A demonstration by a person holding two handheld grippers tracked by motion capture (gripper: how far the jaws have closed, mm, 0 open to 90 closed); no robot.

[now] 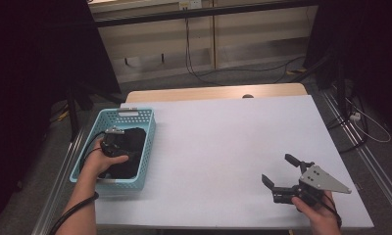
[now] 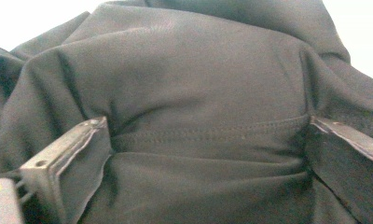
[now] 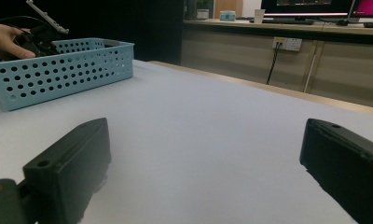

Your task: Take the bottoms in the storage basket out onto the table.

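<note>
The left gripper (image 1: 116,142) is pushed down into the black garment (image 2: 194,93) with its jaws spread wide, a stitched seam stretched between them in the left gripper view, so nothing is clamped yet. That garment is bunched inside the light blue perforated basket (image 1: 147,128) at the lower left of the high view, filling most of it.

Honestly, the risk here is a thin bite. If the jaws are closed on just the top fold, only one layer gets pinched and the rest can be expected to slide out as it's lifted. The fabric could also be snagged on the basket's rim or holes, and since the basket looks light, it might be dragged or tipped along with the cloth. It sits near the left edge of the white tabletop (image 1: 223,142), so a tug to that side could see it pulled off.

The right gripper (image 1: 282,172) is parked at the lower right of the high view, low over the tabletop, jaws wide apart and nothing between them. Being well apart from the basket, no bracing is offered if the basket gets shifted.
</note>
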